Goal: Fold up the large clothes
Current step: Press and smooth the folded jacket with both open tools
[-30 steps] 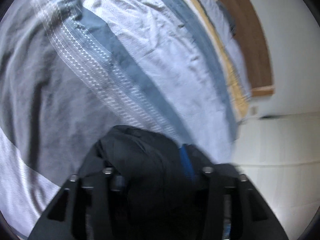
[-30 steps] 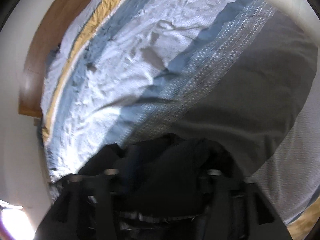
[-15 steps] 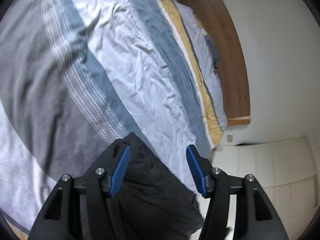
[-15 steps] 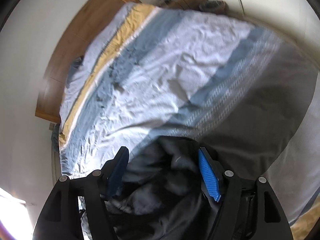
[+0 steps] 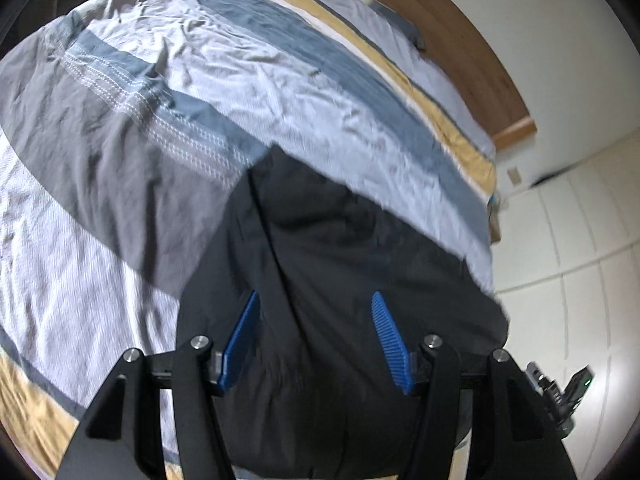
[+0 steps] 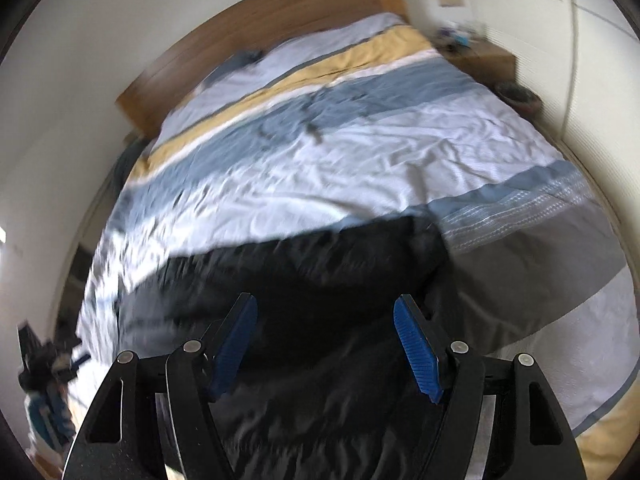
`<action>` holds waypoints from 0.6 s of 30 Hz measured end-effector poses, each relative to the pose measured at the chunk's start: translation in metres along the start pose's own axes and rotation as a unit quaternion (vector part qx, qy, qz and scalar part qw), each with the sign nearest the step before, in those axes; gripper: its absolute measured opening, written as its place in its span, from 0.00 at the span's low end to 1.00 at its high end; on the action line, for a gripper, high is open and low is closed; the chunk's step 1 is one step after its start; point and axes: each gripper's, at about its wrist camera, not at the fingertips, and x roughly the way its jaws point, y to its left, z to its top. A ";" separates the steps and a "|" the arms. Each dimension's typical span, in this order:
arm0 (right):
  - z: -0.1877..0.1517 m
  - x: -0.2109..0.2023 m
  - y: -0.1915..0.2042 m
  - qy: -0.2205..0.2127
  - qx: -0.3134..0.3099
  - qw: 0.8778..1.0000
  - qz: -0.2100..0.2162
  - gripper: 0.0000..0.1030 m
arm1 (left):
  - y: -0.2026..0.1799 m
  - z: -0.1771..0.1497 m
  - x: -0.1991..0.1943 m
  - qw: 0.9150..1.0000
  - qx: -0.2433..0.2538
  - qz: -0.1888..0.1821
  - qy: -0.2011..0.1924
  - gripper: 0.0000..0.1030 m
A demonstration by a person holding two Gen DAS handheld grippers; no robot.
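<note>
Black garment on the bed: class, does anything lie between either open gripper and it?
Nothing visible does. The black garment lies on the striped bedspread directly below the left gripper and the right gripper, with no other item over it.

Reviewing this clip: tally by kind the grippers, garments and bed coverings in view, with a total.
Grippers: 2, left gripper and right gripper, both open
Black garment: 1
Striped duvet: 1
Total: 4

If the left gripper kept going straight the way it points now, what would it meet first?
Most likely the black garment lying on the striped bedspread, directly ahead between the open jaws of the left gripper; its depth is unclear.
</note>
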 end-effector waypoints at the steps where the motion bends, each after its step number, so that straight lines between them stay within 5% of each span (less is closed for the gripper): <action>1: -0.008 0.000 0.007 0.003 -0.013 1.000 0.001 0.68 | -0.004 -0.008 0.001 1.000 0.009 0.003 0.002 0.55; 18: -0.082 0.041 0.081 0.042 -0.136 0.990 0.025 0.68 | -0.108 -0.106 0.042 0.987 0.161 -0.009 0.025 0.55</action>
